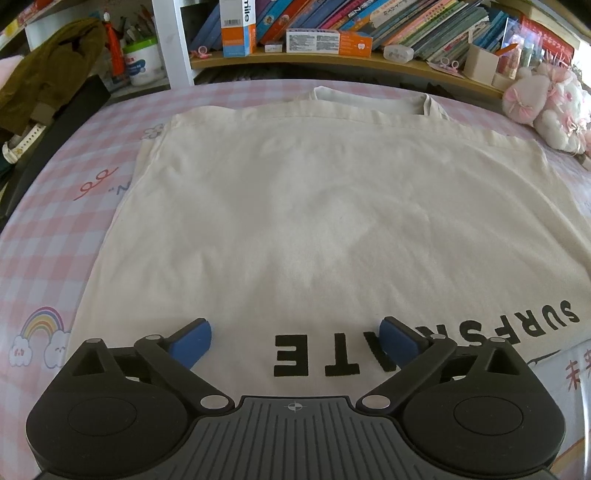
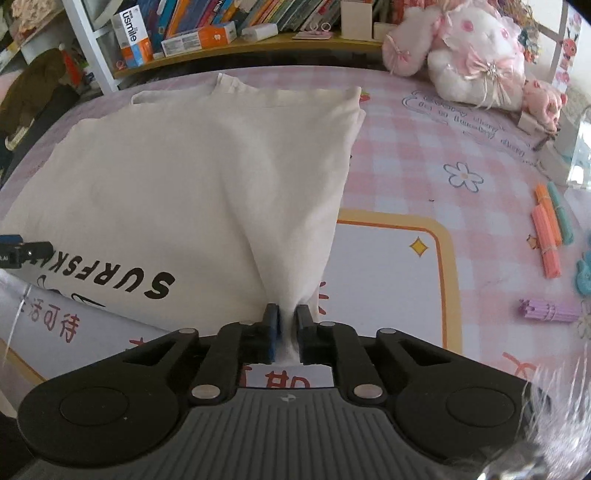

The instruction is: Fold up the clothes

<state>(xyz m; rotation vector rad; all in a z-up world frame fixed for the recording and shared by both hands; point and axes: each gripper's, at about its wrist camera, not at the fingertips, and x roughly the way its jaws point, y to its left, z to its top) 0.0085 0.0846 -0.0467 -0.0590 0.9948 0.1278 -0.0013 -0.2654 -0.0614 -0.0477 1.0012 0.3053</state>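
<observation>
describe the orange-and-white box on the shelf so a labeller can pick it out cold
Find the bookshelf behind the pink checked bed cover. The box stands upright at the left end of the book row. Only it is tall with a barcode; the neighbouring orange box lies flat.

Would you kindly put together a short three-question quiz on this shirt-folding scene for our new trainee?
1. True or false: the left gripper is clamped on the cream T-shirt.
2. Which part of the T-shirt is pinched by the right gripper? A) the collar B) a bunched near corner at the hem C) a sleeve
3. Fill in: beyond the shirt, on the pink checked cover, sits a pink and white ____ toy.

Key
1. False: its jaws stand wide open over the printed black lettering, gripping nothing.
2. B: the cloth rises in a taut ridge to the blue pads.
3. plush
</observation>
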